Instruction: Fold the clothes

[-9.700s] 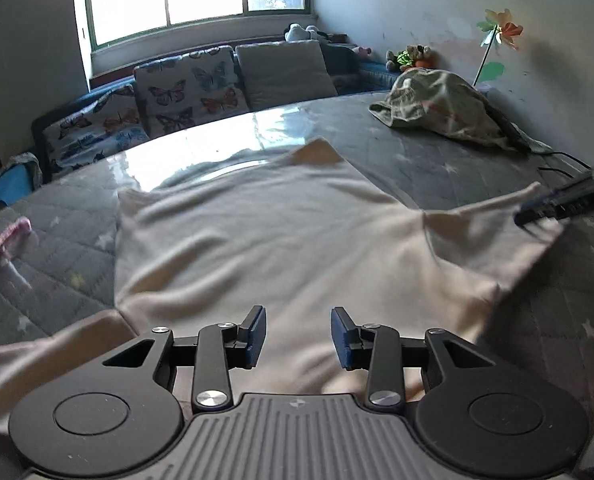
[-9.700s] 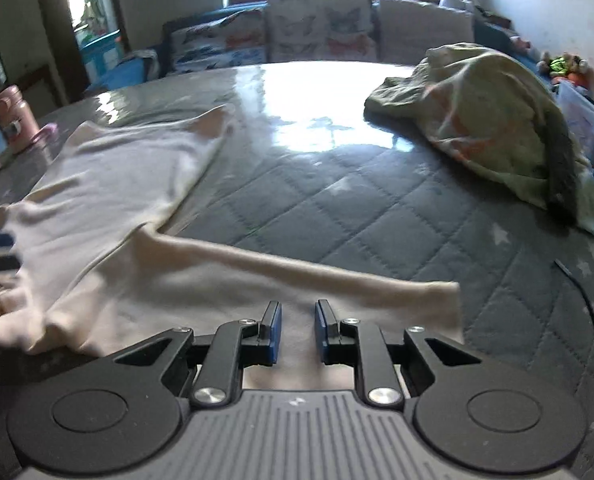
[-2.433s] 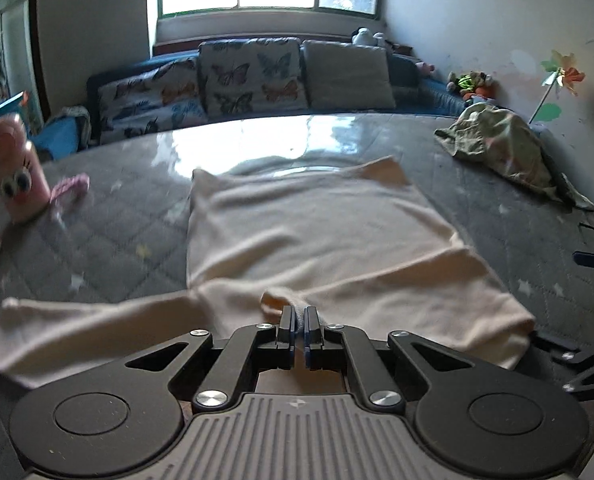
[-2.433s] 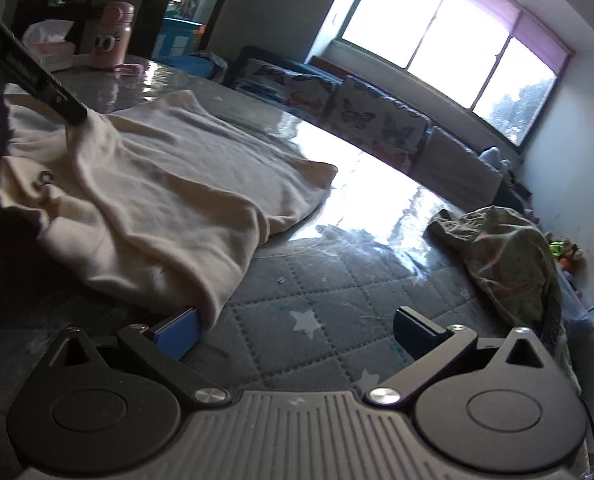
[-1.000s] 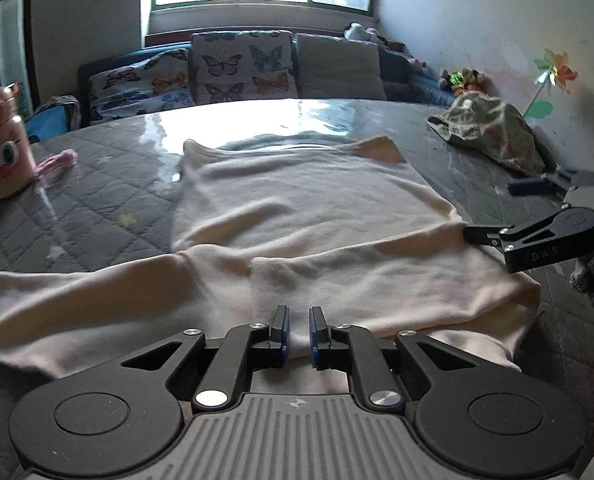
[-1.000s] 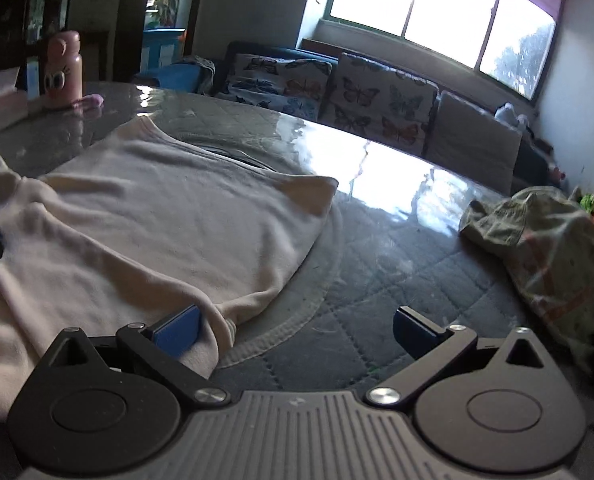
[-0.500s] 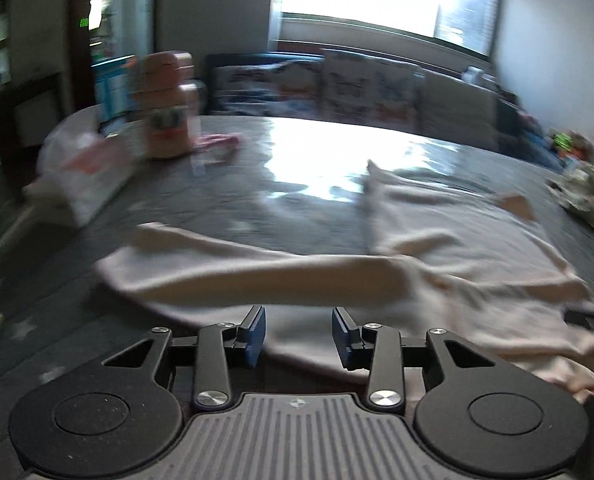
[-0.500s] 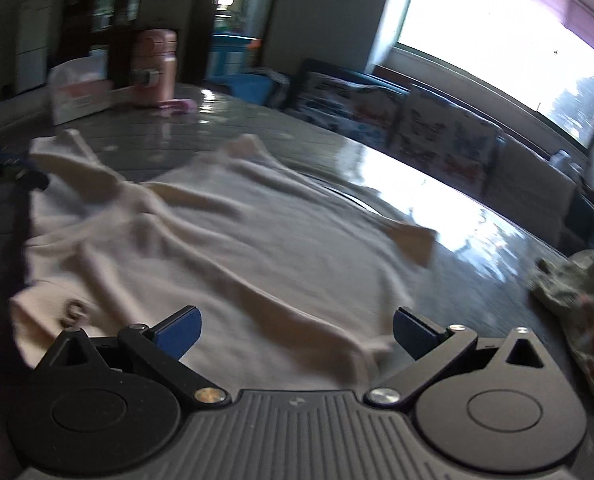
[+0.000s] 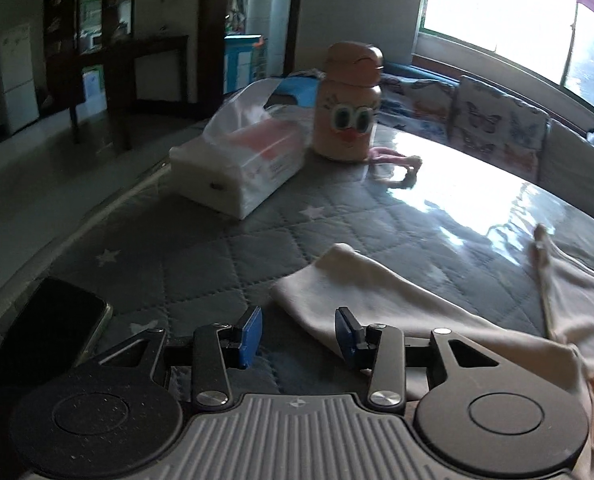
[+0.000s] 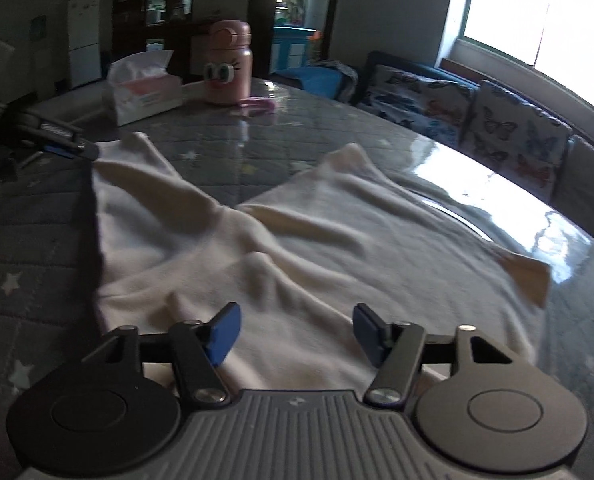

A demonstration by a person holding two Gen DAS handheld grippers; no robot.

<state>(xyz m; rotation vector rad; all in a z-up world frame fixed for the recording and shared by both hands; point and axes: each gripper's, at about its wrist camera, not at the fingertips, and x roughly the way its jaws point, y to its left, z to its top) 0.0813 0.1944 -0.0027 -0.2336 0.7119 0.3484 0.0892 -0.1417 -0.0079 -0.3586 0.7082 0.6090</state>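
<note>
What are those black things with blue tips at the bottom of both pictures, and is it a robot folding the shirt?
It is not a robot. A person holds one grabbing tool in each hand, and each tool has a little camera looking forward past its two blue-tipped jaws. So one picture comes from the left gripper and the other from the right gripper.

Both tools have their jaws open and hold nothing right now.

They are above a table covered with a grey quilted cloth. A cream shirt lies spread on it, and one sleeve ends just in front of the left tool. Farther back stand a pink bottle with cartoon eyes and a tissue pack. A dark phone lies near the table edge.
</note>
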